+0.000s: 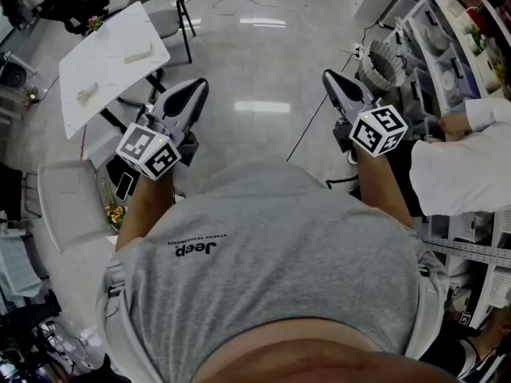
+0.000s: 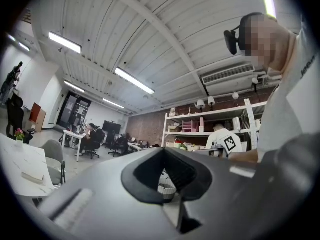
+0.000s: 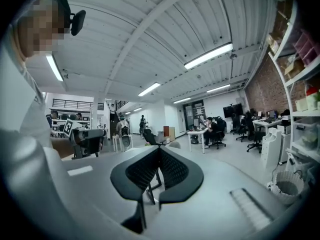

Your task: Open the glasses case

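Note:
No glasses case shows in any view. In the head view both grippers are held out level in front of a grey T-shirt, over the shiny floor. My left gripper (image 1: 197,87) points up and slightly right, and its jaws meet at the tips with nothing between them (image 2: 164,152). My right gripper (image 1: 330,76) points up and slightly left, with its jaws also closed tip to tip and empty (image 3: 160,150). Each gripper view catches the other gripper's marker cube off to the side.
A white table (image 1: 104,74) with a few small pale objects stands at upper left, with a grey chair (image 1: 164,6) behind it. White shelving (image 1: 447,62) lines the right side, with a ribbed white basket (image 1: 383,64) and a person's white sleeve (image 1: 459,170) beside it. A cable crosses the floor.

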{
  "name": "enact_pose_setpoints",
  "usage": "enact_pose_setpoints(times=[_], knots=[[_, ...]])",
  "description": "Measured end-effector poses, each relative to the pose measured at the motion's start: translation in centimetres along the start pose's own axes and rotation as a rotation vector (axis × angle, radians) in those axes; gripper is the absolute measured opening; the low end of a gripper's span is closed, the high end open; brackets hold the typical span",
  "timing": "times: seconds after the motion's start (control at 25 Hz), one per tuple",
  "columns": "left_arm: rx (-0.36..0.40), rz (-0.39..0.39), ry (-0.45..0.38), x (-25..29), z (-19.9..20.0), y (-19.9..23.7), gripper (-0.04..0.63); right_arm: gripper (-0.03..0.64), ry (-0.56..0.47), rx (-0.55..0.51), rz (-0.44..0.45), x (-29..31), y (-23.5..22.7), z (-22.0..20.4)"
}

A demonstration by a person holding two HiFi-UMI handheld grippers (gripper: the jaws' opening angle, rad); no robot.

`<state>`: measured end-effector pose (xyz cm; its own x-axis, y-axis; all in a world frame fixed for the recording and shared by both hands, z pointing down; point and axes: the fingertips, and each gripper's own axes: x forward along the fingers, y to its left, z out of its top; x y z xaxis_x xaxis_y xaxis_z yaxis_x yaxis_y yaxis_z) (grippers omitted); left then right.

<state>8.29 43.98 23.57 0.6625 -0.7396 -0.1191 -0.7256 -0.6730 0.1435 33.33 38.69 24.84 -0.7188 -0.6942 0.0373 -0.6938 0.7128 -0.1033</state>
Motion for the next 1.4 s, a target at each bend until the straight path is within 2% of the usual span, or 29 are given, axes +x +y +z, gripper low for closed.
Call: enact_pose_setpoints(times=[0.12,0.16,0.2,0.28,0.36,0.4,0.96,1.2,1.4], knots=[[-0.022,-0.012,0.001,0.7,-0.1,-0.4,0.052,0.003,-0.003,0.005,0.015,-0.3,-0.4,-0.1],[-0.031,-0.020,0.011,1.1,-0.2,-0.6,0.080,0.003,-0.005,0.005,0.020,-0.5,-0.6,-0.1],[-0.039,-0.026,0.021,1.4,-0.2,-0.9,0.138,0.003,-0.007,0.006,0.024,-0.6,-0.8,0.0],[-0.042,-0.025,0.032,2.1,-0.3,-1.3,0.302,0.003,-0.011,0.011,0.034,-0.9,-1.3,0.1],[-0.026,-0.012,0.036,2.8,-0.6,-1.7,0.387,0.003,-0.013,0.014,0.047,-1.2,-1.9,0.1],[-0.018,-0.006,0.038,3.2,-0.8,-2.0,0.405,0.003,-0.014,0.015,0.055,-1.4,-2.2,0.1],[-0.028,0.073,0.087,7.9,-3.6,-6.9,0.411,0.003,-0.027,0.045,0.165,-3.1,-7.5,-0.8],[-0.031,0.087,0.098,8.6,-3.7,-4.1,0.411,0.003,-0.017,0.059,0.174,-0.1,-8.4,-1.5],[-0.060,0.040,0.072,10.1,-4.4,1.7,0.411,0.003,-0.007,0.043,0.139,4.7,-9.3,-1.8]])
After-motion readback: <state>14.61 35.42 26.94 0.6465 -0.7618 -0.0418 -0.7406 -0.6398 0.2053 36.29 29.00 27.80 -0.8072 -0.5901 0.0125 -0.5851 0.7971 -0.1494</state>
